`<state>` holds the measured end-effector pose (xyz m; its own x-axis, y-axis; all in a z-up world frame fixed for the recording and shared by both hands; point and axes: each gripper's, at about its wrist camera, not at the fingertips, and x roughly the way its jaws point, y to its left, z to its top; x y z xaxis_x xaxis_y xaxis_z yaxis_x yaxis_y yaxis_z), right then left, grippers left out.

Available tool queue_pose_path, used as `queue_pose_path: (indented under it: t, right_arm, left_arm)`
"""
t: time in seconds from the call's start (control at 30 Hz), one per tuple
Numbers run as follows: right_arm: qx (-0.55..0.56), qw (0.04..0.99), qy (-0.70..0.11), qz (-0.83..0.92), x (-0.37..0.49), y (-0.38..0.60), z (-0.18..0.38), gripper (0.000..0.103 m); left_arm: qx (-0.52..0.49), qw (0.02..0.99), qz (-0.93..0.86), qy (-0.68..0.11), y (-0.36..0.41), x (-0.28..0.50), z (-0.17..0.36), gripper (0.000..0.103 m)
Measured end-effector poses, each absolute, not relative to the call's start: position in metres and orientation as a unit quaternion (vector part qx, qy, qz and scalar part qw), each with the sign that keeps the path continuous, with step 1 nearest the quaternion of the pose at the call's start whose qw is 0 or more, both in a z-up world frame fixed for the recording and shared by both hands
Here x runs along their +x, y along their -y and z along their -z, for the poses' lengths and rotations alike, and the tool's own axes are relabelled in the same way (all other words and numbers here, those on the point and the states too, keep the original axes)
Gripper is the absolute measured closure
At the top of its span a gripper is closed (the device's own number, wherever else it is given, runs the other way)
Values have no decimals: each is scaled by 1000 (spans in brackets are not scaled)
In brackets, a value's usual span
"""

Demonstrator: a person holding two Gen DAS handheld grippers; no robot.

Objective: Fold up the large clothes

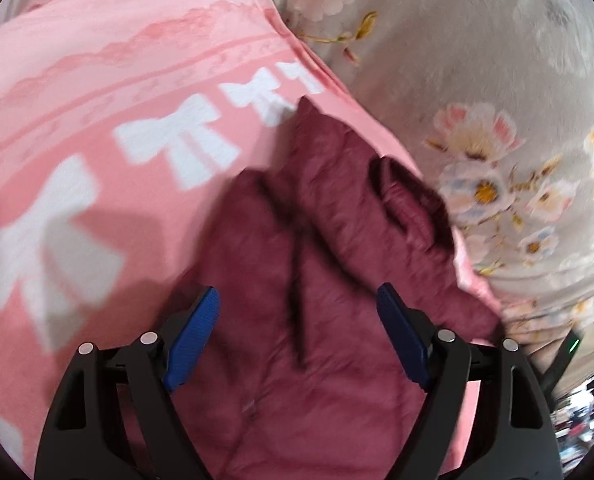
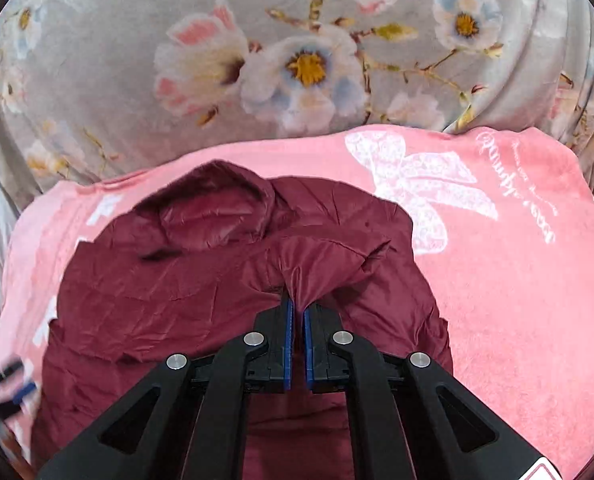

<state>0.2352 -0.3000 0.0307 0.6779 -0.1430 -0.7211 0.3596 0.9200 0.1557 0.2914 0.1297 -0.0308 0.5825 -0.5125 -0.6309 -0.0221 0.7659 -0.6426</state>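
Left wrist view: left gripper spread wide above maroon jacket, nothing between its jaws; jacket lying on pink blanket over floral sheet. Right wrist view: right gripper pinched tight on a raised fold of the jacket.

Left tongs: matte black frame, two arms per side with long cut-out slots near the base; round silver pivot pins, two on each side. Fingers carry ribbed blue pads, paddle-shaped with rounded tips. Right tongs: same black build, four silver pins in a row, slotted outer arms, thin blue pads edge-on between black finger blocks. A white label with a red mark sits at the lower right corner of its frame. No sleeve or hand visible in either view.
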Motion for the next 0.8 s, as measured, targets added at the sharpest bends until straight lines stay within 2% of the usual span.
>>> queue_pose_path:
  t: [0.13,0.2,0.37,0.43,0.57,0.8]
  right_arm:
    - [134,909,-371,131,233,296,-26,99]
    - [133,910,-373,128,232,300,-26,99]
    - [152,904,-384,109,229,306,-16,99]
    - [167,901,-390,94,225,307,-11,99]
    - [181,899,-395,61,213,298,-4,99]
    - [163,882,-436,73,221,289,39,99]
  left_arm:
    - [-356,804,144,-455,-125,344,40,25]
    - [-352,804,119,-464,-122,365,49,37]
    - [-317,808,79,-491,-118,384,68,98]
    - [-305,820,68,-480,-122,377,62,102]
    - [-280,854,59,-435,-137,357,37,103]
    - [-218,864,22,-454,-126,358,65,103]
